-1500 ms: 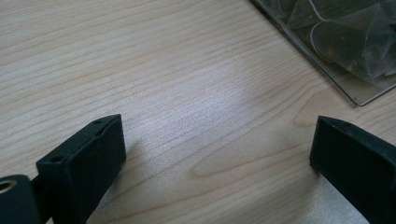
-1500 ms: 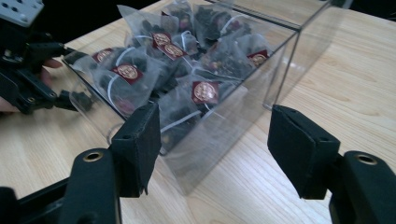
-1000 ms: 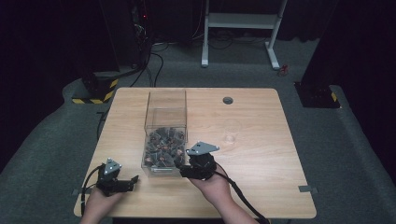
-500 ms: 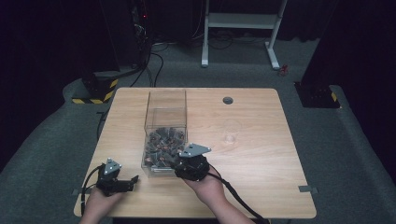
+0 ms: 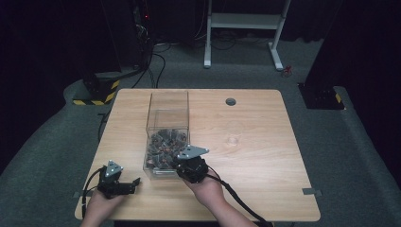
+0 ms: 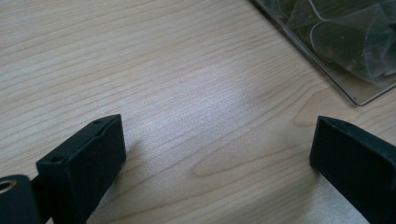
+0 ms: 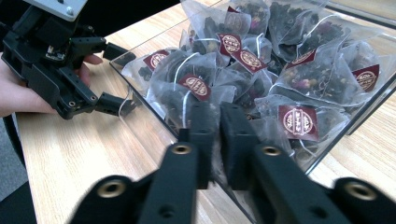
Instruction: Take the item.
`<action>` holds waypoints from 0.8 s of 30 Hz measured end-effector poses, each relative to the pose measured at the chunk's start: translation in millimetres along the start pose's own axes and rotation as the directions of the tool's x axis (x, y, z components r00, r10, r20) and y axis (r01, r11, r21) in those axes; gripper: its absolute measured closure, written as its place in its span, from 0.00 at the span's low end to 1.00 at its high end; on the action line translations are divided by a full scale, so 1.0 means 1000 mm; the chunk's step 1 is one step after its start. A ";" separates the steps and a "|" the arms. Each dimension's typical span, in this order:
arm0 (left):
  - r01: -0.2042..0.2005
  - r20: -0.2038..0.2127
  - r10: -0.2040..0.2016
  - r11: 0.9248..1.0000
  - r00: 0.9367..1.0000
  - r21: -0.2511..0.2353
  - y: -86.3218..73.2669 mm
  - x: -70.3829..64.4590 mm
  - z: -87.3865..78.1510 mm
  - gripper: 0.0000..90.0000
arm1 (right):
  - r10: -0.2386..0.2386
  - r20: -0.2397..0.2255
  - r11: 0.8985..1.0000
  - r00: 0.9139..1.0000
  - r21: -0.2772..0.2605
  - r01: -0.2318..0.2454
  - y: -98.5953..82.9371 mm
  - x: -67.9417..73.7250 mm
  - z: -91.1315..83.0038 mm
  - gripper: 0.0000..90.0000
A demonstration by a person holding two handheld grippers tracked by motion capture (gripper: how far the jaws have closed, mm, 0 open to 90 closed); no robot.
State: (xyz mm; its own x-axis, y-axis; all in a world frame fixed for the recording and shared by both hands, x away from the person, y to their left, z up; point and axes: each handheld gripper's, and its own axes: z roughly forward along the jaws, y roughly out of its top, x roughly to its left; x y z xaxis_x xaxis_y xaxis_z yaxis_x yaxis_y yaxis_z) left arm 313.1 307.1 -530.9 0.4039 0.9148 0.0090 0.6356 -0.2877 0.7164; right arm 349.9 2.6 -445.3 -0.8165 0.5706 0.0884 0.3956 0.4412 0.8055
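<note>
A clear plastic box [image 5: 168,108] stands on the wooden table [image 5: 255,156], its near half holding several pyramid tea bags [image 5: 163,141] with dark red tags. My right gripper [image 5: 174,161] reaches over the box's near wall. Its jaws are pressed together among the tea bags [image 7: 299,122] in the right gripper view [image 7: 220,119]; whether a bag is pinched between them is unclear. My left gripper [image 5: 135,184] rests low on the table, left of the box's near corner, and stands open. Nothing but bare wood lies between its jaws [image 6: 217,149], with the box corner [image 6: 327,56] ahead to its right.
A round cable hole [image 5: 231,101] sits near the table's far edge. The wide right half of the table is bare wood. A white desk frame [image 5: 243,21] and cables stand on the grey floor beyond. The left gripper [image 7: 119,77] also appears beside the box in the right gripper view.
My right gripper has shifted left and slightly toward the near wall of the box. The left gripper has stayed where it was.
</note>
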 end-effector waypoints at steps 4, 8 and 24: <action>0.000 0.000 0.000 1.000 1.000 0.000 0.000 0.000 0.000 0.04 | -0.008 -0.005 1.000 1.000 -0.001 0.008 -0.001 0.001 -0.001 1.00; 0.000 0.000 0.000 1.000 1.000 0.000 0.000 0.000 0.000 0.04 | -0.013 0.003 0.999 1.000 -0.033 0.013 0.000 0.001 -0.006 1.00; 0.000 0.000 0.000 1.000 1.000 0.001 0.000 0.000 0.000 0.04 | 0.002 0.021 0.995 1.000 -0.102 0.000 0.003 -0.003 -0.021 1.00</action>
State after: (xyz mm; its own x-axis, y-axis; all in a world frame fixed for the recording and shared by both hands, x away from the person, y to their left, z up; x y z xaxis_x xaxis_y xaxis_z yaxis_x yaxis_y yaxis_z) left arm 313.1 307.1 -530.9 0.4041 0.9147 0.0094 0.6358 -0.2882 0.7160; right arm 344.4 -12.5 -430.6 -0.8068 0.5857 0.0775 0.3503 0.3686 0.8611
